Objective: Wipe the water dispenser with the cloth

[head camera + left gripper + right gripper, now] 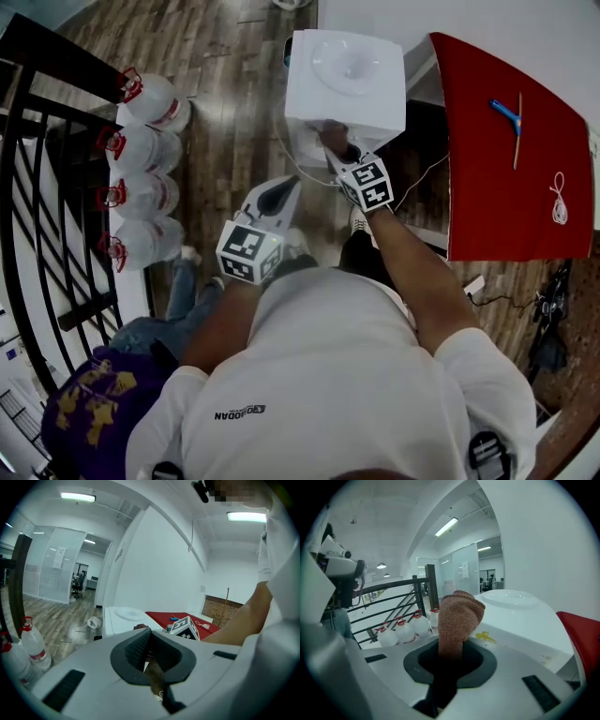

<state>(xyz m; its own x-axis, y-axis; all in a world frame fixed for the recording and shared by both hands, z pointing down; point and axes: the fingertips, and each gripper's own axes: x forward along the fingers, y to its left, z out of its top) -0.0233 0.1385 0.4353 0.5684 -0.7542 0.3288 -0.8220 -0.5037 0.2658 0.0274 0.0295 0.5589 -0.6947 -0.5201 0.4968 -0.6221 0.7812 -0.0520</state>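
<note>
The white water dispenser [345, 84] stands on the wood floor ahead of me, its round top recess empty. My right gripper [341, 152] is shut on a rust-brown knitted cloth [332, 137] and holds it against the dispenser's upper front edge. In the right gripper view the cloth [458, 617] sticks up from the jaws of the right gripper [450, 658] beside the dispenser's top [520, 618], which bears a small yellow mark [485, 637]. My left gripper [280, 194] hangs lower left of the dispenser, shut and holding nothing; the left gripper [149, 654] points towards the dispenser [123, 618].
Several big water bottles [142, 178] with red caps stand in a row at the left, next to a black railing [42, 187]. A red table [511, 150] at the right carries a blue tool, a stick and a white cord. A person in a purple cap [94, 405] crouches lower left.
</note>
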